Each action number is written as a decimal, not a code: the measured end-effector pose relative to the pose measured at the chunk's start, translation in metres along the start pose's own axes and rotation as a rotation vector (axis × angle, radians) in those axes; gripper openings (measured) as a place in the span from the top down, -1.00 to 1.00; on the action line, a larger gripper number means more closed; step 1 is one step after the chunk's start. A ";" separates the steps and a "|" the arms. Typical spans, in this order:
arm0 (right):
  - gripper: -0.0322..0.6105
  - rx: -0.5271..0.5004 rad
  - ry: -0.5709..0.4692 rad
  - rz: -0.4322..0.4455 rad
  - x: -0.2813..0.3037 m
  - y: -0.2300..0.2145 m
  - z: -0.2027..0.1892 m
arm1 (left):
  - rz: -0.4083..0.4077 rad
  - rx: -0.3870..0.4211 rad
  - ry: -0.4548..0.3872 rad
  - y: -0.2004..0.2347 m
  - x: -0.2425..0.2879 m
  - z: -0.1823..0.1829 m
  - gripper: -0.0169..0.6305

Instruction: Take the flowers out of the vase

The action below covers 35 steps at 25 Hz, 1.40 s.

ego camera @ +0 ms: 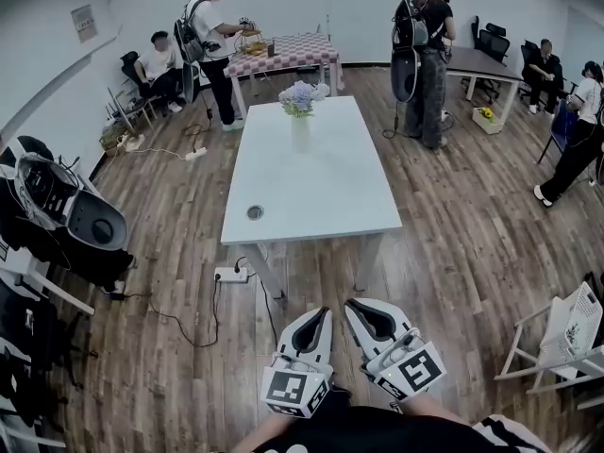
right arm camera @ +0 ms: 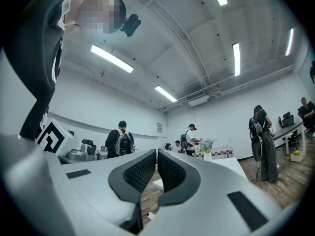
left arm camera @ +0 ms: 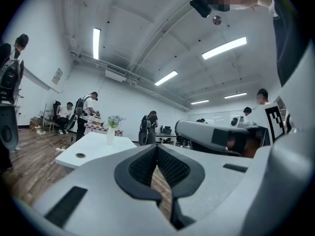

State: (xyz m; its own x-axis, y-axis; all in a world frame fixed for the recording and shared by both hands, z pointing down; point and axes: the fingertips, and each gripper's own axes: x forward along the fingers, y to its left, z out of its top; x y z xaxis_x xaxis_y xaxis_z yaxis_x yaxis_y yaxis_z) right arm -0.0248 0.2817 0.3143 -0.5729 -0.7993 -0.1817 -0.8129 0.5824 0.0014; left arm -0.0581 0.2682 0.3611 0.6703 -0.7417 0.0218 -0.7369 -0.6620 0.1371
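The flowers (ego camera: 301, 95) are seen standing in the vase (ego camera: 300, 132) at the white table's (ego camera: 330, 196) far end. The left gripper (ego camera: 323, 313) and right gripper (ego camera: 352, 304) are held well short of it, jaws closed, empty.

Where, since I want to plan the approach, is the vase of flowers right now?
In the head view the vase stands near the far end of the white table, roughly midway across, beyond the round cable hole.

The white table (ego camera: 321, 192) stands well ahead of your left gripper (ego camera: 324, 313) and right gripper (ego camera: 351, 304). A vase (ego camera: 300, 132) stands at its far end, and a round port (ego camera: 255, 212) lies nearer you.
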 end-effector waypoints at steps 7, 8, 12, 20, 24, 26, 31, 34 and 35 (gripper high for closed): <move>0.82 0.024 -0.015 -0.026 0.062 -0.022 -0.017 | -0.037 0.007 0.017 0.052 0.035 0.000 0.93; 0.82 0.029 -0.017 -0.030 0.068 -0.023 -0.020 | -0.039 0.006 0.018 0.059 0.038 0.000 0.93; 0.82 0.043 -0.013 -0.035 0.085 -0.023 -0.026 | -0.035 -0.004 0.016 0.079 0.045 0.000 0.93; 0.82 0.025 0.002 -0.032 0.100 -0.031 -0.028 | -0.030 -0.014 0.012 0.094 0.054 0.005 0.93; 0.82 0.018 0.002 -0.020 0.106 -0.033 -0.028 | -0.028 -0.016 -0.001 0.099 0.059 0.008 0.93; 0.82 0.024 0.005 -0.020 0.110 -0.034 -0.029 | -0.031 -0.015 0.000 0.101 0.061 0.009 0.93; 0.82 0.027 0.004 -0.022 0.115 -0.037 -0.033 | -0.037 -0.017 0.008 0.104 0.064 0.003 0.93; 0.82 0.023 0.006 -0.022 0.116 -0.040 -0.036 | -0.036 -0.019 0.015 0.108 0.069 0.000 0.93; 0.82 0.022 0.006 -0.025 0.117 -0.042 -0.036 | -0.036 -0.020 0.015 0.108 0.071 0.000 0.93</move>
State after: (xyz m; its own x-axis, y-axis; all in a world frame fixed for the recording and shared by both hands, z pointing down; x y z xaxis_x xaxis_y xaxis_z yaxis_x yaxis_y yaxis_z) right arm -0.0616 0.1586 0.3280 -0.5535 -0.8142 -0.1753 -0.8243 0.5657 -0.0248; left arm -0.0903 0.1437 0.3780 0.6981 -0.7154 0.0315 -0.7102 -0.6861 0.1575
